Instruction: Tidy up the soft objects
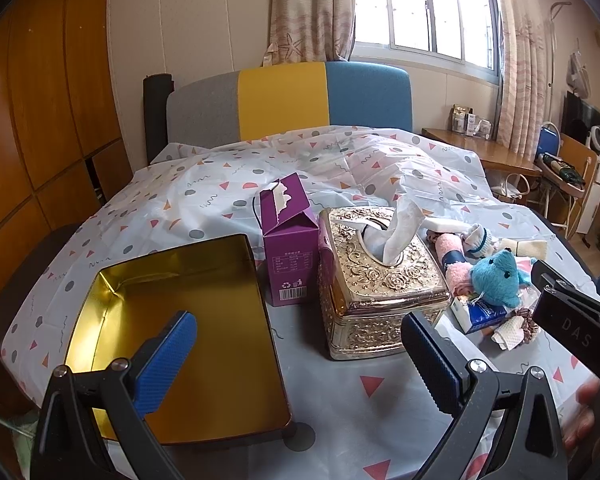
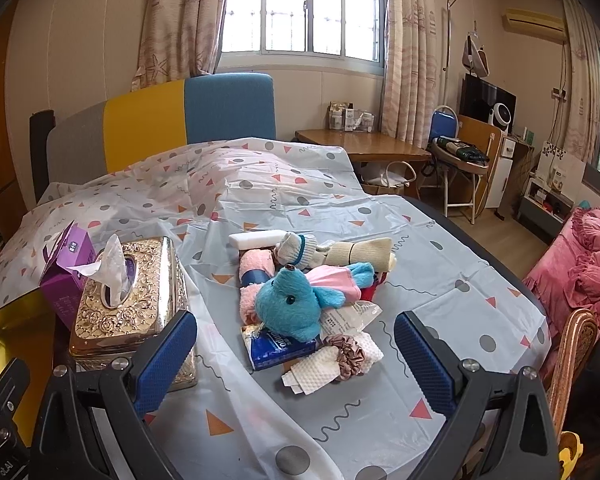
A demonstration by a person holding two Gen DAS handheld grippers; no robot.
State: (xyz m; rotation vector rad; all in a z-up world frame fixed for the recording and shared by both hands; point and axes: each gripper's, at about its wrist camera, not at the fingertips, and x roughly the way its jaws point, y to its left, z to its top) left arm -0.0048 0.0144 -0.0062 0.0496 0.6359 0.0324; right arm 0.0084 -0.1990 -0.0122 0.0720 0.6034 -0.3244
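Daylight from a barred window (image 2: pixel 304 8) falls on a bed whose patterned plastic sheet (image 2: pixel 340 216) carries everything. At the near left lies a gold tin tray (image 1: pixel 180 344), with a purple carton (image 1: pixel 286 240) standing just beyond its far right corner and an ornate gold tissue box (image 1: pixel 376 280) touching the carton's right side. Right of the tissue box sits a heap of soft things: a blue plush toy (image 2: pixel 296 304) on top, a pink rolled towel (image 2: pixel 252 280) under it, a white sock (image 2: pixel 296 252) and a beige roll (image 2: pixel 360 252) at the far side, and a blue tissue pack (image 2: pixel 280 350), a white cloth (image 2: pixel 332 364) and a pink scrunchie (image 2: pixel 348 354) at the near edge. Hovering over the tray and tissue box, the left gripper (image 1: pixel 300 352) has its jaws spread and empty. Nearer than the heap, the right gripper (image 2: pixel 296 356) is likewise wide apart, holding nothing.
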